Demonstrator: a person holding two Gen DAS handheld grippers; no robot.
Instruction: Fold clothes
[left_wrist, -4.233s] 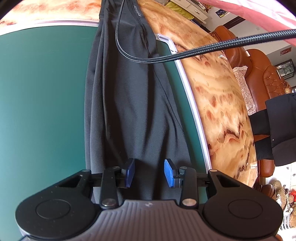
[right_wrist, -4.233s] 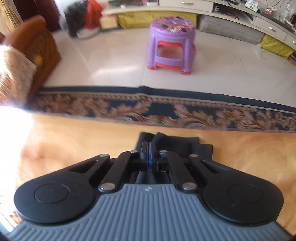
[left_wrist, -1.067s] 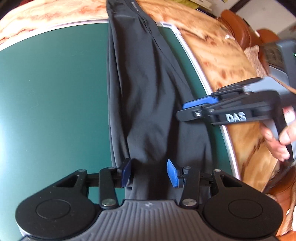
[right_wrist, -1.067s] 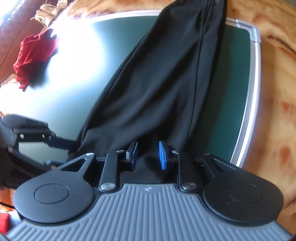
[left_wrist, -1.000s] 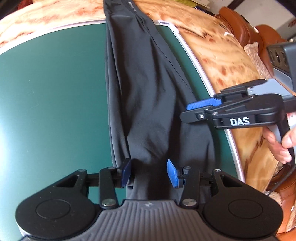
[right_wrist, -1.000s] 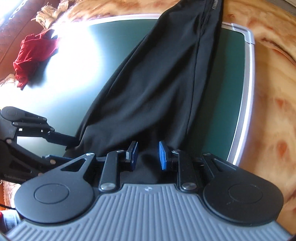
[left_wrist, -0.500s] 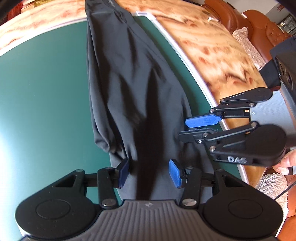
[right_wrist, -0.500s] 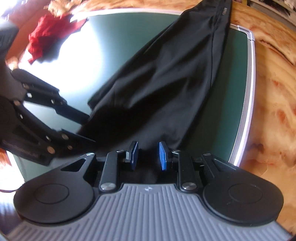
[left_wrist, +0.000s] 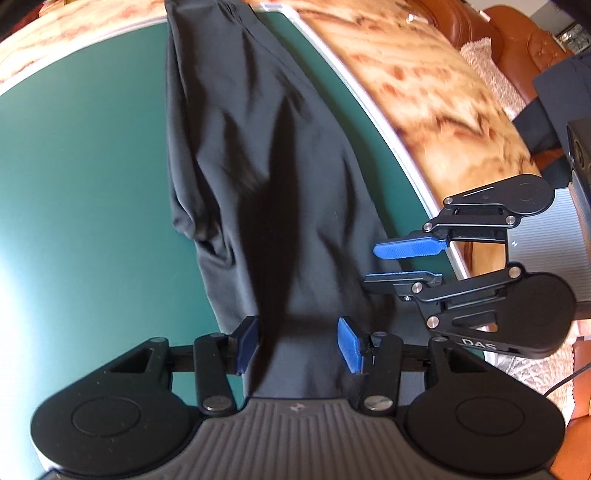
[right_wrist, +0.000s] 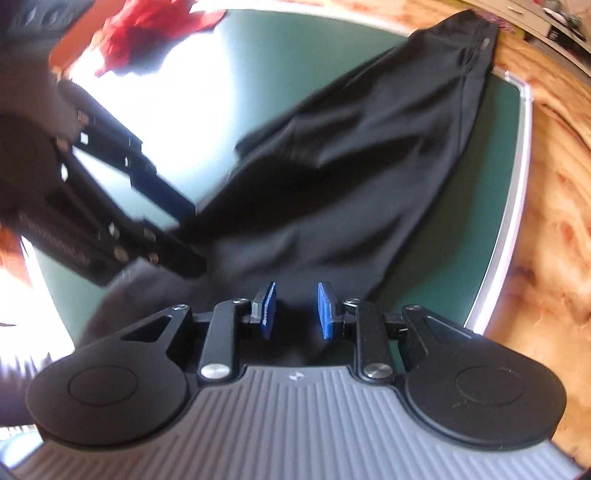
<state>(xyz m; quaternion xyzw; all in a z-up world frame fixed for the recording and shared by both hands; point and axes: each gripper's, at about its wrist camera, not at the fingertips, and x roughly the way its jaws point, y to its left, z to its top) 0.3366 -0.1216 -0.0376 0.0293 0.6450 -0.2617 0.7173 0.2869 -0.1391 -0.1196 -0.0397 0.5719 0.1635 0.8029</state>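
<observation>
Black trousers (left_wrist: 266, 155) lie lengthwise on a green mat (left_wrist: 81, 177), waistband at the far end. Their near end runs under and between the blue pads of my left gripper (left_wrist: 297, 343), which is open. My right gripper (left_wrist: 391, 264) hovers at the cloth's right edge, fingers apart and turned on its side. In the right wrist view the trousers (right_wrist: 369, 158) stretch to the upper right, and the right gripper (right_wrist: 295, 310) stands open over the dark cloth. The left gripper (right_wrist: 110, 221) shows there as a blurred black shape on the left.
The mat's silver rim (left_wrist: 369, 107) borders an orange marbled tabletop (left_wrist: 424, 77). A red garment (right_wrist: 147, 22) lies at the mat's far corner. Brown leather chairs (left_wrist: 517, 33) stand beyond the table's right side.
Both grippers have moved toward the waistband and closer to each other. The trousers' left edge has bunched into a loose fold. The right gripper has rolled onto its side.
</observation>
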